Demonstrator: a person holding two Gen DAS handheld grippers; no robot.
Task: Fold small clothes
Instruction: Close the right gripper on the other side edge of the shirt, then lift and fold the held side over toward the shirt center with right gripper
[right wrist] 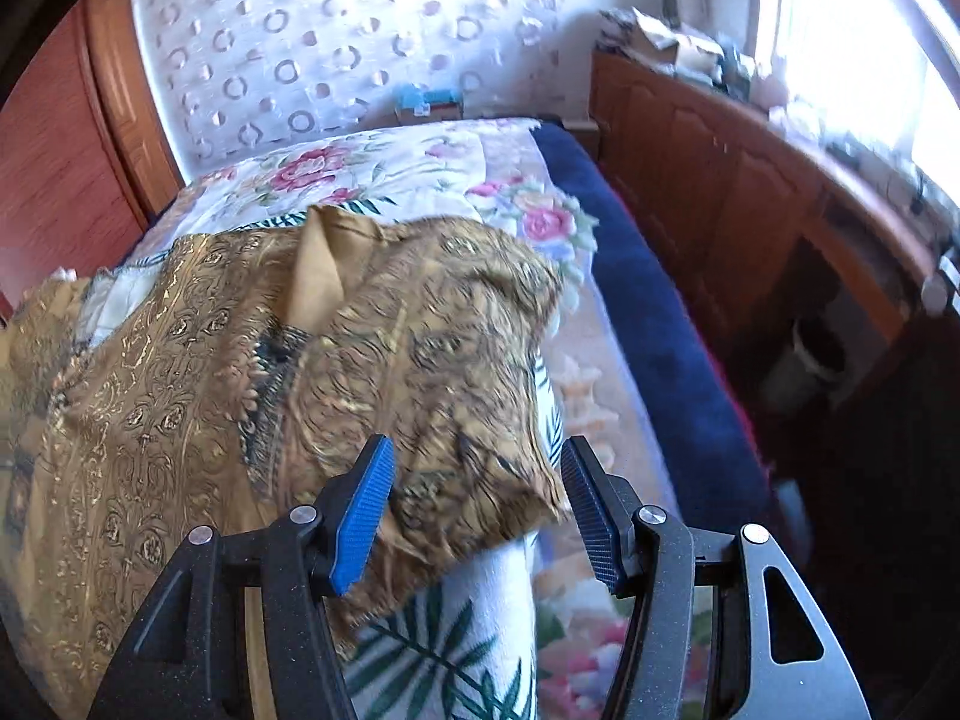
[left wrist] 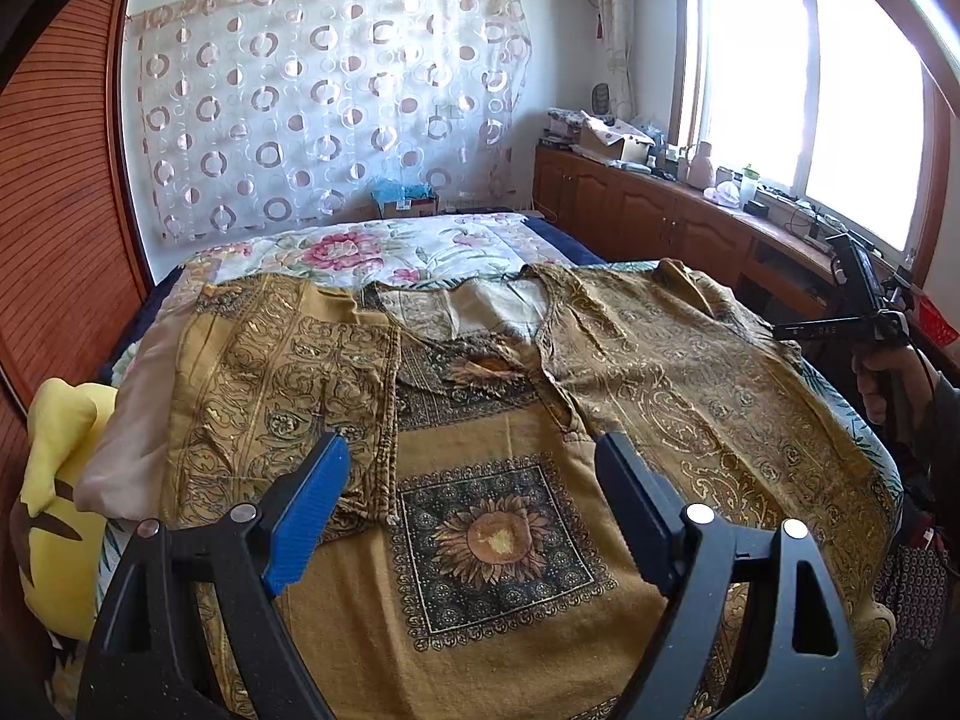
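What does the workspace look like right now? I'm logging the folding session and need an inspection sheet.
Surface: bed under a floral cover, dark blue edge on the window side.
Job's things: mustard patterned top spread flat, its left sleeve folded inward, its right sleeve out at the bed's edge.
Clutter: yellow plush beside the bed; boxes and bottles on the wooden cabinet.
Grippers: left gripper open above the top's chest; right gripper open around the right sleeve's end.
Cables: wires on the cabinet by the window.
Surroundings: circle-patterned curtain, wooden wardrobe.
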